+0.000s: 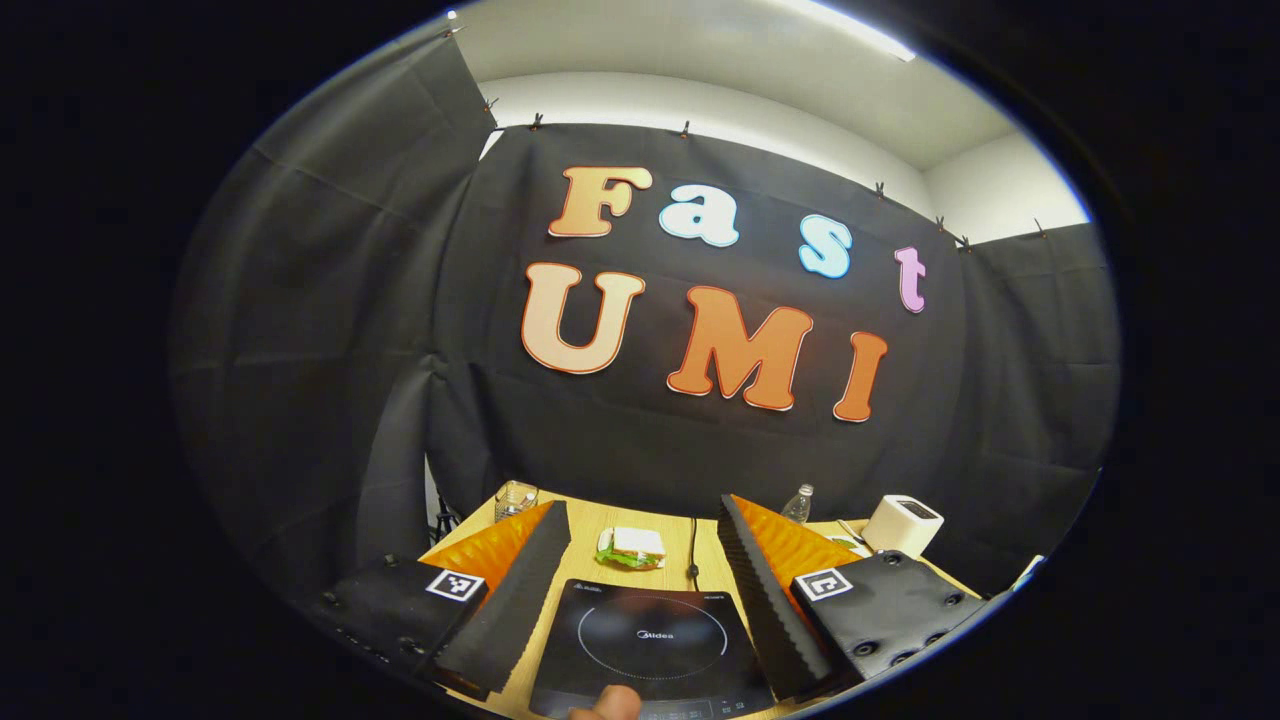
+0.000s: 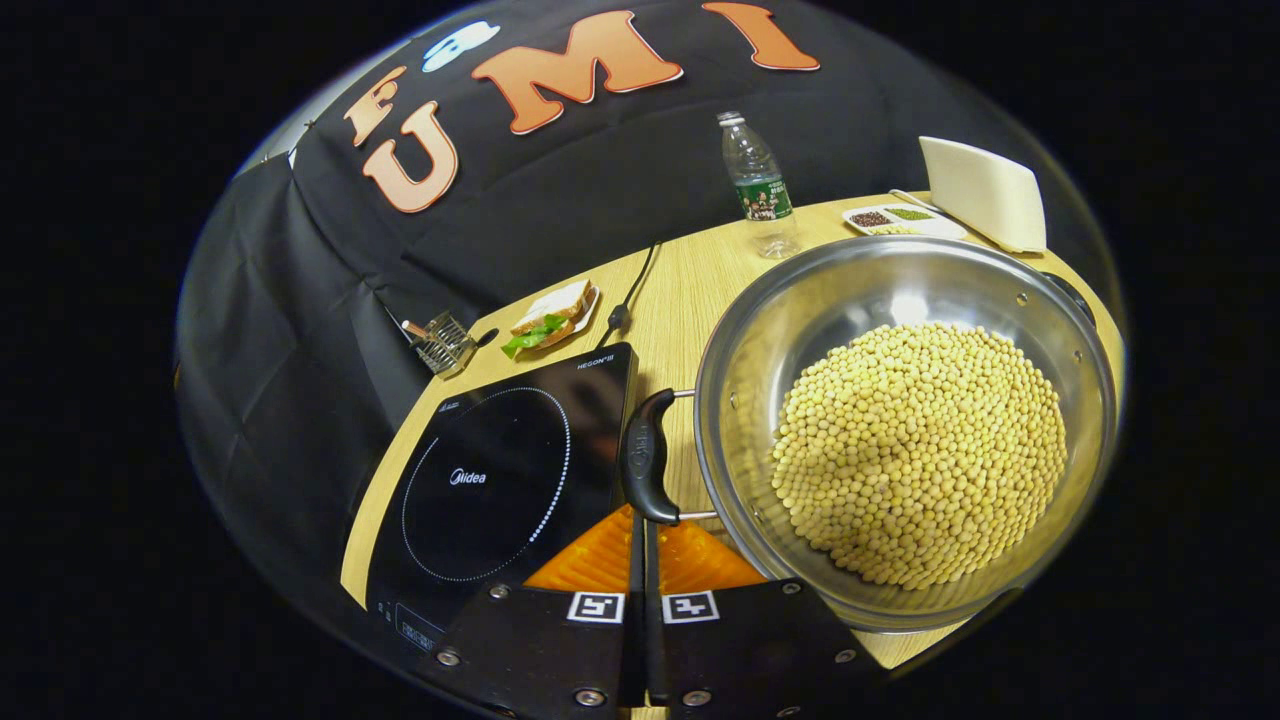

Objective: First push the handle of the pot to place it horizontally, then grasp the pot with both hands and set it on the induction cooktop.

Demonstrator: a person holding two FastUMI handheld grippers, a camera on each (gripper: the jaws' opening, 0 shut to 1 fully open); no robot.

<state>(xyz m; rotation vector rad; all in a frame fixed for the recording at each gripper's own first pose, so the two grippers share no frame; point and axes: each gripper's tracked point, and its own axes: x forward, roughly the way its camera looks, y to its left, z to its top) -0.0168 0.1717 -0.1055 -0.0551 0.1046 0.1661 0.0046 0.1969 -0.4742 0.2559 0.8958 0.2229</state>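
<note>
Pot point(image 2: 905, 430) of yellow beans point(image 2: 920, 455) resting on the wooden table point(image 2: 690, 290), just right of the induction cooktop point(image 2: 500, 485).

In the right gripper view: right gripper point(image 2: 641, 540) pressed together, tips just below the pot's near handle point(image 2: 645, 468), not clamped on it; far handle point(image 2: 1072, 292) mostly hidden behind the rim; cooktop's front edge cut off. In the left gripper view: left gripper point(image 1: 645, 585) spread wide above the cooktop point(image 1: 650, 640), a fingertip-like blur point(image 1: 610, 705) at the bottom edge, hard to identify. Farther back: sandwich point(image 2: 550, 315), water bottle point(image 2: 755, 185).

Recording booth (black cloth wall point(image 1: 330, 330))
</note>
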